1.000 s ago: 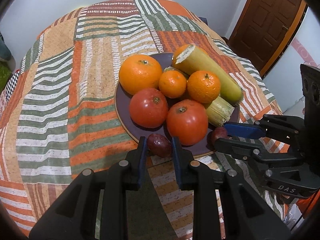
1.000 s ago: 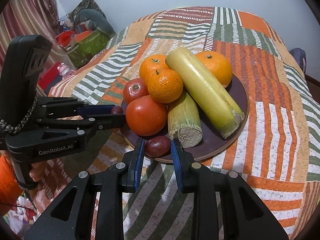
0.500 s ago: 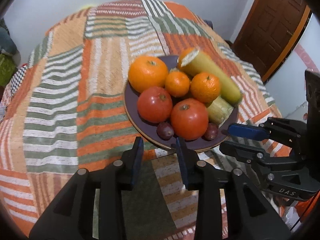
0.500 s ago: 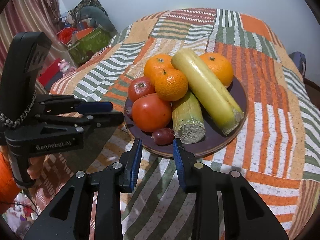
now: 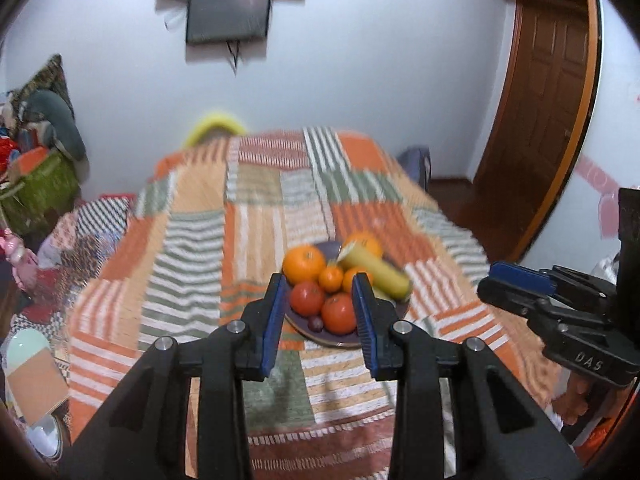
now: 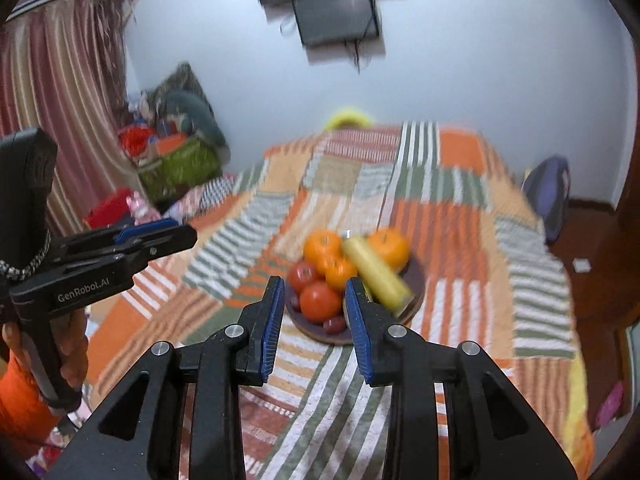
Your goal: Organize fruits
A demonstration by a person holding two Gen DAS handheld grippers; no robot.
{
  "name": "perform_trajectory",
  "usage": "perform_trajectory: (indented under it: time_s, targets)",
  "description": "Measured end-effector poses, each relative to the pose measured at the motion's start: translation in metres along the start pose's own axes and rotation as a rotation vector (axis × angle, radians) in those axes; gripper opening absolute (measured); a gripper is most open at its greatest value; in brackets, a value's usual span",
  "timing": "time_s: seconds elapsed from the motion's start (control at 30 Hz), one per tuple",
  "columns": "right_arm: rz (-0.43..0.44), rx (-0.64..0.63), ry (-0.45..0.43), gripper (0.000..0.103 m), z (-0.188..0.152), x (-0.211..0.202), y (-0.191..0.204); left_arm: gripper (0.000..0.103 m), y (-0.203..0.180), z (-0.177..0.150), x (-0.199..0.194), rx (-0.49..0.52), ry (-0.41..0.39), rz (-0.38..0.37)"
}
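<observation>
In the left wrist view, bare patchwork striped orange-and-green cloth [image 5: 192,248] fills the centre and left of the frame, with nothing standing on it between the lower edge and the round dark purple plate [image 5: 340,340] at centre. That plate is crowded: oranges, red tomatoes, a long yellow-green stalk and small dark grapes sit touching one another, leaving only a thin strip of rim bare at the near side. The black right gripper [image 5: 516,280] juts in at the right edge, beside the plate, well apart from it.
</observation>
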State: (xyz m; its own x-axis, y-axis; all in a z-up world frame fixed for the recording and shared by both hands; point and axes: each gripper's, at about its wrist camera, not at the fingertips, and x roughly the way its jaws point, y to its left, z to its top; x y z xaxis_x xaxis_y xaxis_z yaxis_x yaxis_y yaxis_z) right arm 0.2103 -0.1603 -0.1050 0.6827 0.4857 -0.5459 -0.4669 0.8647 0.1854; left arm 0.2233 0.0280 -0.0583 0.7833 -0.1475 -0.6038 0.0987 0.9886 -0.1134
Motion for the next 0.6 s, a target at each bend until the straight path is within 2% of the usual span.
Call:
perform_trajectory:
  time_s: [0.2,0.3,0.37,0.43,0.5,0.6]
  targets:
    - [-0.01,-0.011,-0.172,0.029,0.011,-0.074,0.024,0.034,-0.027,0.006,-0.081,0.034,-0.194,0.04]
    - [-0.028,-0.021,-0.253,0.029,0.013,-0.105,0.037,0.035,-0.04,0.004,-0.11,0.052,-0.262,0.049]
    - [-0.032,-0.025,-0.304,0.029,0.014,-0.125,0.045,0.041,-0.049,0.001,-0.13,0.067,-0.313,0.056]
    - [-0.039,-0.035,-0.341,0.03,0.014,-0.137,0.051,0.053,-0.055,-0.003,-0.147,0.069,-0.362,0.067]
    - [-0.049,-0.045,-0.372,0.034,0.012,-0.147,0.056,0.06,-0.06,-0.006,-0.161,0.07,-0.402,0.071]
    - [-0.062,-0.058,-0.411,0.041,0.009,-0.154,0.062,0.064,-0.065,-0.01,-0.178,0.071,-0.438,0.062]
